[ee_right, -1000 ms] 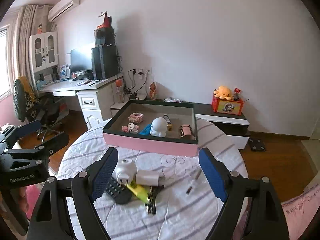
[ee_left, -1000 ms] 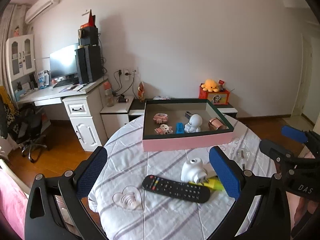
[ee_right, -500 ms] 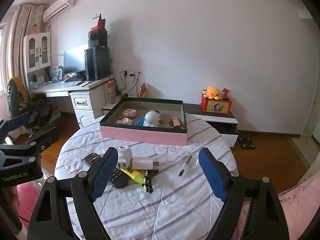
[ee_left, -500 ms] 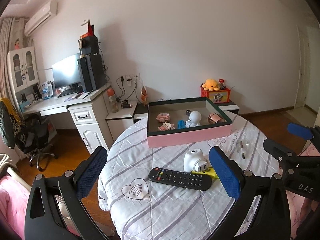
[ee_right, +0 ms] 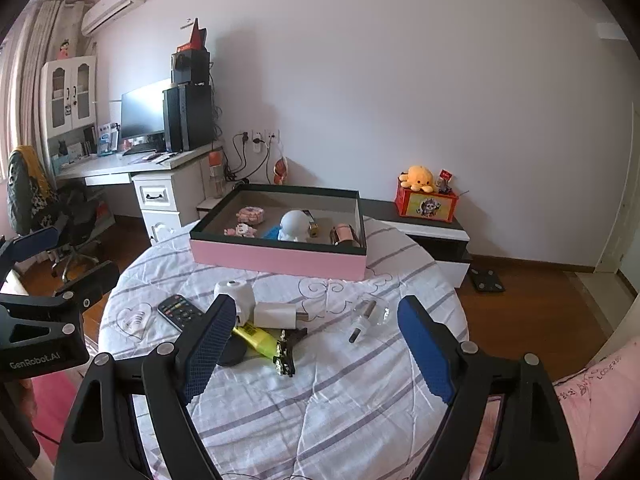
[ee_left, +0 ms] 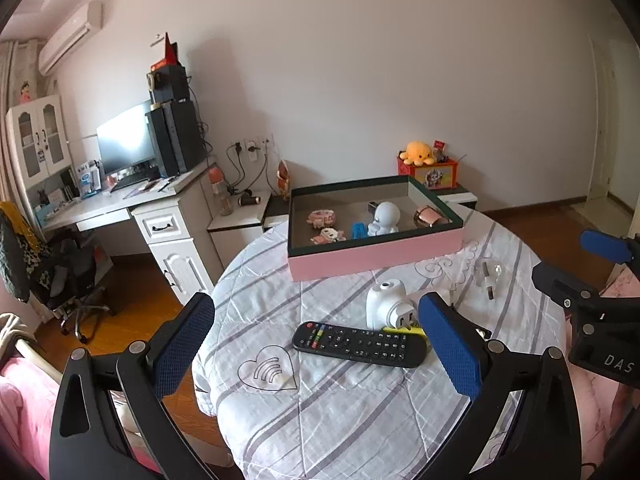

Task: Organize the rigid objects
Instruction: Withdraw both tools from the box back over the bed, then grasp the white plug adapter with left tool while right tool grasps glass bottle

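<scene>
Both the left gripper [ee_left: 316, 344] and right gripper [ee_right: 310, 344] hover wide apart and empty at the table's [ee_right: 320, 400] near edge. Mid-table lies the remote [ee_left: 358, 344]; the pink box [ee_right: 280, 258] sits at the far edge. Approach low, straddling one item squarely.

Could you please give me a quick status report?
Left gripper and right gripper: jaws open, empty. Black remote control on table, outside pink box. Path clear.
</scene>
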### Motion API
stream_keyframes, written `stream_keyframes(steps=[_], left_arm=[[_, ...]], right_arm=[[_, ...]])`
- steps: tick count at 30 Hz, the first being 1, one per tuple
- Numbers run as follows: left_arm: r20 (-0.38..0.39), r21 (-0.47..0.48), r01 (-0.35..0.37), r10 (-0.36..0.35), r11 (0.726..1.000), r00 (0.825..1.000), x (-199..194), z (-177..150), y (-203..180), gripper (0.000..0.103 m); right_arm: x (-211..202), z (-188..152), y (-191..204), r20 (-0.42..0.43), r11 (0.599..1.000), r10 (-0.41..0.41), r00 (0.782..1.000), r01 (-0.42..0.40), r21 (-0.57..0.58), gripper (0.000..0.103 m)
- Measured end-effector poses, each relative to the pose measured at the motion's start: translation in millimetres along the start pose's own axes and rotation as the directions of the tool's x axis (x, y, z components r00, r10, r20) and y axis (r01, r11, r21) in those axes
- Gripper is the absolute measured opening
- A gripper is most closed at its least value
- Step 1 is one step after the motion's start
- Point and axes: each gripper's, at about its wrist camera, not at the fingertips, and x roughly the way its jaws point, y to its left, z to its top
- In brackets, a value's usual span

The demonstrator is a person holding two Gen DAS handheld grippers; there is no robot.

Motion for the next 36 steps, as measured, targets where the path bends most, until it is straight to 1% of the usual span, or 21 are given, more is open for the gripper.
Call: stream_keyframes(steps=[5, 8, 11, 17, 22, 25, 27, 29, 34, 36], left_arm=[[-0.022, 0.009, 0.012, -0.011, 1.000, 1.000, 10, -4, -3, 0.103], [-0.051, 0.016, 0.012, -0.012, 1.000, 0.999, 20, -10, -5, 0.103], [-0.096, 0.012, 0.015, -0.014, 1.000, 0.995, 34, -19, -6, 0.103], [-0.193, 0.021, 0.022, -0.018, 1.000, 0.981, 66, -38, -16, 0.103], [-0.253, 0.019, 0.070, -0.063, 0.997, 0.965, 88, -50, -33, 0.103], [-0.281, 0.026, 0.080, -0.070, 0.996, 0.957, 100, -53, -46, 0.103], [-0.282, 0.031, 0.072, -0.061, 0.997, 0.957, 105, -54, -51, 0.103], [-0.295, 0.027, 0.089, -0.077, 0.996, 0.952, 111, -52, -55, 0.103], [-0.301, -0.020, 0.096, -0.098, 0.995, 0.949, 125, -43, -52, 0.103], [-0.305, -0.035, 0.083, -0.090, 0.996, 0.948, 133, -39, -51, 0.103]], right_arm=[[10, -5, -4, -0.029, 1.000, -0.002, 1.000, 0.002, 0.007, 0.085], [17, -10, -9, -0.047, 1.000, -0.004, 0.999, 0.005, 0.014, 0.085], [25, -15, -15, -0.071, 1.000, -0.002, 0.997, 0.004, 0.027, 0.085], [45, -29, -26, -0.126, 0.998, 0.003, 0.992, 0.004, 0.055, 0.085], [63, -42, -35, -0.174, 0.997, 0.011, 0.985, 0.002, 0.073, 0.085], [73, -48, -43, -0.195, 0.996, 0.012, 0.981, 0.005, 0.086, 0.085], [76, -51, -48, -0.200, 0.995, 0.013, 0.980, 0.006, 0.096, 0.085], [80, -53, -53, -0.208, 0.994, 0.017, 0.978, 0.005, 0.106, 0.085], [87, -57, -62, -0.218, 0.992, 0.017, 0.976, 0.011, 0.126, 0.085], [90, -57, -66, -0.222, 0.991, 0.015, 0.975, 0.015, 0.133, 0.085]])
